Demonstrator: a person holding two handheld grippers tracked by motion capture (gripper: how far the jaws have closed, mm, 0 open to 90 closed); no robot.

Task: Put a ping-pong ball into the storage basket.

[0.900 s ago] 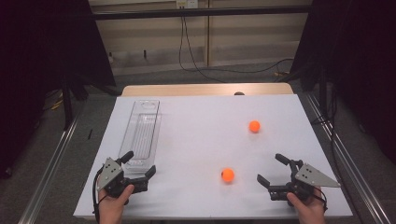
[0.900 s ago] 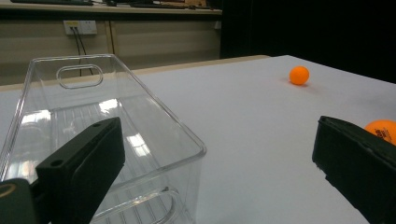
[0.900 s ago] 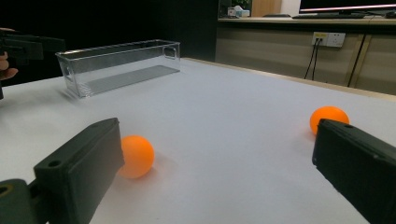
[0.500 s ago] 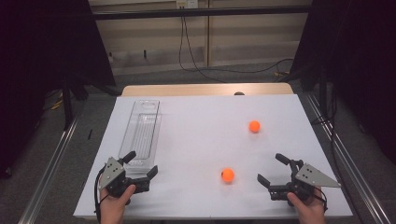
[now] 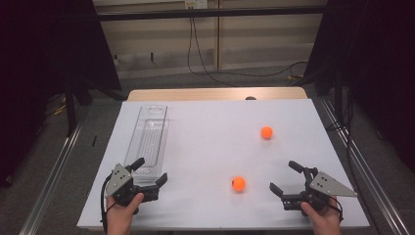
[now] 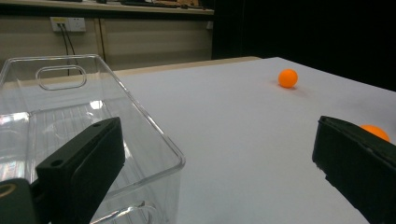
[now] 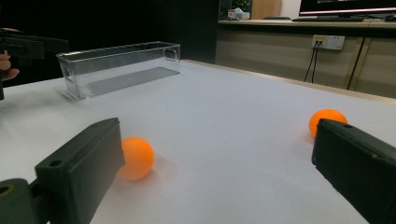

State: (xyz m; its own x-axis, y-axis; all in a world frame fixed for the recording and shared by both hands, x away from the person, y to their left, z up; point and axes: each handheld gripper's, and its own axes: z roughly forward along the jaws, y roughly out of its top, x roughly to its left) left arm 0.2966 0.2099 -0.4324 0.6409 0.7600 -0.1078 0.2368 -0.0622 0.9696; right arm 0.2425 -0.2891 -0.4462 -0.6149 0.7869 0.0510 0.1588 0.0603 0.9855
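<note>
Both grippers, left and right, rested wide open and empty at the table's near edge in the high view, while both orange balls lay outside the clear bin, so nothing looked done yet. From the left gripper view, the bin sat just ahead, level jaws apart. From the right gripper view, the nearer ball lay by one jaw, ungripped.

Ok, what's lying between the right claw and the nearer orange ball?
Nothing: in the high view, only bare white table separates the open right claw from the nearer orange ball.
</note>
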